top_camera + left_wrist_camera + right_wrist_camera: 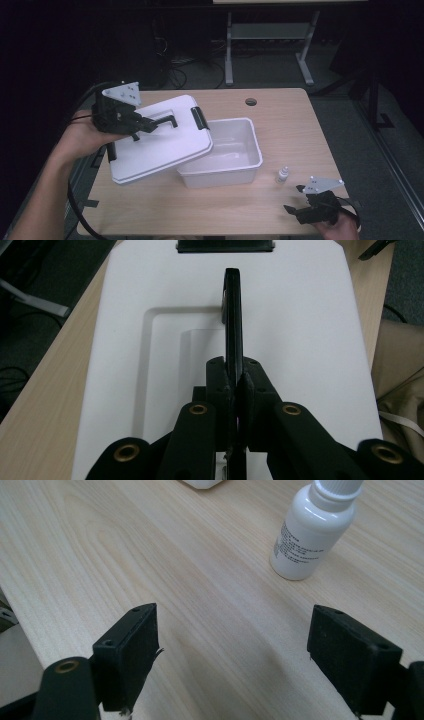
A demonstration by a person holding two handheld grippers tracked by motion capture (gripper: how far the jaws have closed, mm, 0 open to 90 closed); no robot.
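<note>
A white plastic bin [240,160] stands open in the middle of the table. Its white lid [155,145] is tilted, one edge resting over the bin's left rim. My left gripper [145,125] is shut on the lid's black handle [167,120]; in the left gripper view the handle [233,315] runs upright between my pads [245,390] above the lid [310,340]. A small white dropper bottle [282,174] stands upright right of the bin. My right gripper [295,199] is open near the front right edge, and the bottle [312,530] stands ahead of its jaws.
A black latch [198,118] sits on the lid's far end. A round cable hole [251,102] is at the table's back. The table's front edge lies close under my right gripper. A table frame [270,35] stands on the floor behind.
</note>
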